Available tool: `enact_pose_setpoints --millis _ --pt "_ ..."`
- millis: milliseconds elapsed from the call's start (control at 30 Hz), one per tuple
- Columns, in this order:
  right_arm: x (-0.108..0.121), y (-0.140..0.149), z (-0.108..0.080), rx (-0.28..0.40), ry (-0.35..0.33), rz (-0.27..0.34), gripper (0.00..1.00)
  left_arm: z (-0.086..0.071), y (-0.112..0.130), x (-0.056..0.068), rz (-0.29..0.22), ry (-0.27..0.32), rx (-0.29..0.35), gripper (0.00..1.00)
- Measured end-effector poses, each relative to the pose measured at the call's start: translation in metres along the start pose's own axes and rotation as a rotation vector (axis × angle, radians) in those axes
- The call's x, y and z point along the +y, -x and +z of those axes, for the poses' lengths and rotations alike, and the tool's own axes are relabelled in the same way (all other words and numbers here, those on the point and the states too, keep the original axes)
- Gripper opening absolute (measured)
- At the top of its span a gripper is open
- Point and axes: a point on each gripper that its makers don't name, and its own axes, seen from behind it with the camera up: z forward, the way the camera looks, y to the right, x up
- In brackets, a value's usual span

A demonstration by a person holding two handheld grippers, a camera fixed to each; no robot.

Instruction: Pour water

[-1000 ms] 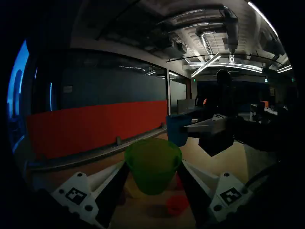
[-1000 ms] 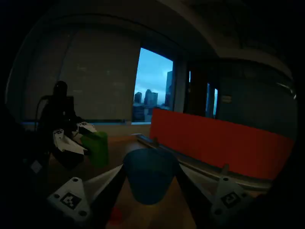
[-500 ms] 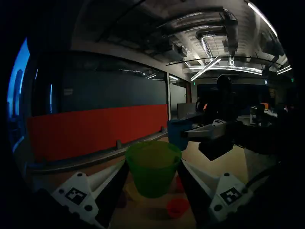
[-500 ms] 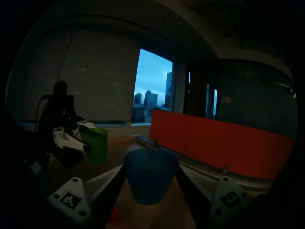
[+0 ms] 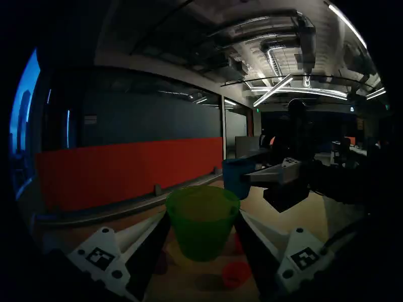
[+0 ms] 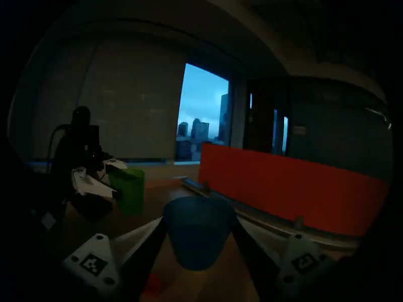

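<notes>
Left gripper view: the green cup (image 5: 203, 224) stands upright, mouth up, between the fingers of the left gripper (image 5: 203, 217). Both fingers press on its wall, and it appears to be held clear of the counter (image 5: 302, 214).
Right gripper view: the blue cup (image 6: 198, 234) is likewise upright and grasped on both sides by the fingers of the right gripper (image 6: 198, 227).
Governing relation: seen from the left gripper, the blue cup lies ahead and to the right of the green cup, with its rim somewhat higher. The two cups are near each other but do not touch.
Long axes: both cups are vertical, and neither is tilted toward the other.
Nearer hand: each cup is already in its own gripper, so closing the gap falls to either hand.
Appearance: both are tapered plastic cups, wider at the rim. The green one is translucent and the blue one opaque.
Contents: the room is too dim to tell which cup holds water.
Beneath: a small red object (image 5: 236, 274) rests on the counter below the green cup.
Step judged: one rim has yet to be brought over the other mouth and tipped.
</notes>
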Motion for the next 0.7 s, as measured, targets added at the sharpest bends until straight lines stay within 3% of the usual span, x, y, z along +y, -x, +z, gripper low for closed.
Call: enact_pose_setpoints --millis 700 --pt "0.0030 -0.0058 -0.0009 0.004 0.006 -0.003 0.96 0.0057 0.0067 0.0059 0.010 0.014 -0.012 0.85"
